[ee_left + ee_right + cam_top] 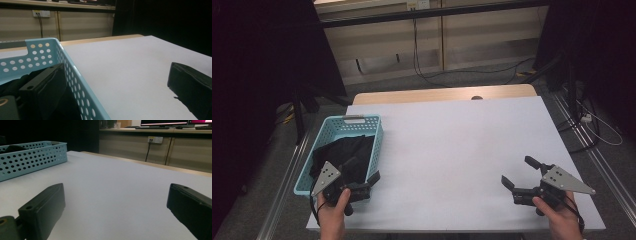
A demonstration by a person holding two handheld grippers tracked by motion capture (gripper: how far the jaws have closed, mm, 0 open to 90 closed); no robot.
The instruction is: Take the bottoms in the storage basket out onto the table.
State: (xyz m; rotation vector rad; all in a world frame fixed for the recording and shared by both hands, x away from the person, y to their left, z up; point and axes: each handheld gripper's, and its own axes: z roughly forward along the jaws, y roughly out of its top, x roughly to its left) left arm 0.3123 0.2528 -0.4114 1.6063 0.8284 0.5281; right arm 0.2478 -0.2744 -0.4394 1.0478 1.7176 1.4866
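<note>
Here the left gripper (362, 182) sits at the near left of the white table (452, 150), its jaws spread wide and straddling the near right wall of the light blue basket (374, 135): in the left gripper view one jaw is inside the basket, the other outside over the table, and the pads press on nothing. A black cloth (344, 152) lies bunched in the basket, just beyond and beneath that inner jaw; whether they touch I cannot tell. The right gripper (518, 172) is at the near right, well apart from the basket, jaws wide apart and empty above bare tabletop.
</note>
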